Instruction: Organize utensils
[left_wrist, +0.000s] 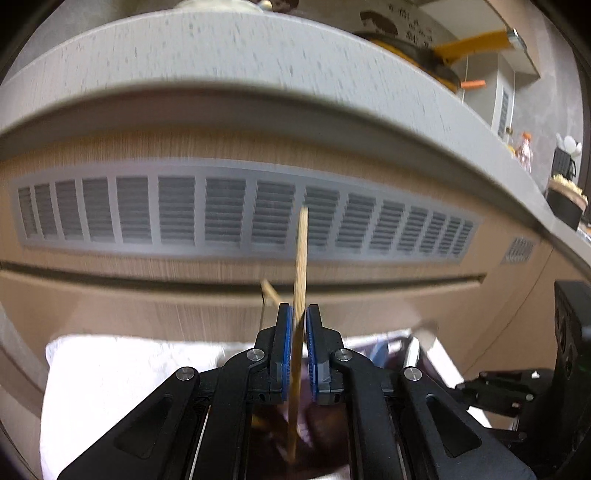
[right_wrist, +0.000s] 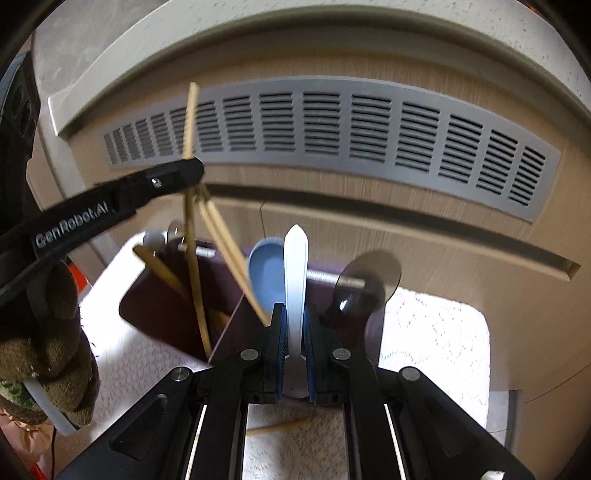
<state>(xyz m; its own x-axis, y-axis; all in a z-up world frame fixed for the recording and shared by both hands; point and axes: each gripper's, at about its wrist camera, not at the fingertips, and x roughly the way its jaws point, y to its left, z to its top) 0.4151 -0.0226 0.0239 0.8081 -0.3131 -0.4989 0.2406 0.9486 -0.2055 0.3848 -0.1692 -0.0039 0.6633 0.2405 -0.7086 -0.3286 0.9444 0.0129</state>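
My left gripper (left_wrist: 299, 314) is shut on a wooden chopstick (left_wrist: 300, 266) that stands almost upright, its lower end down in the dark maroon utensil holder (right_wrist: 166, 306). In the right wrist view the left gripper (right_wrist: 192, 170) holds that chopstick (right_wrist: 191, 122) above the holder's left compartment, where other chopsticks (right_wrist: 221, 236) lean. My right gripper (right_wrist: 294, 314) is shut on a white spoon handle (right_wrist: 295, 280) pointing up, over the holder's right side. A blue spoon (right_wrist: 264, 273) stands just behind it.
The holder sits on a white lace cloth (right_wrist: 436, 332). A wooden cabinet front with a grey vent grille (right_wrist: 332, 125) is close behind. A loose chopstick (right_wrist: 280, 426) lies on the cloth under my right gripper. A round suction disc (right_wrist: 369, 273) sticks out at the holder's right.
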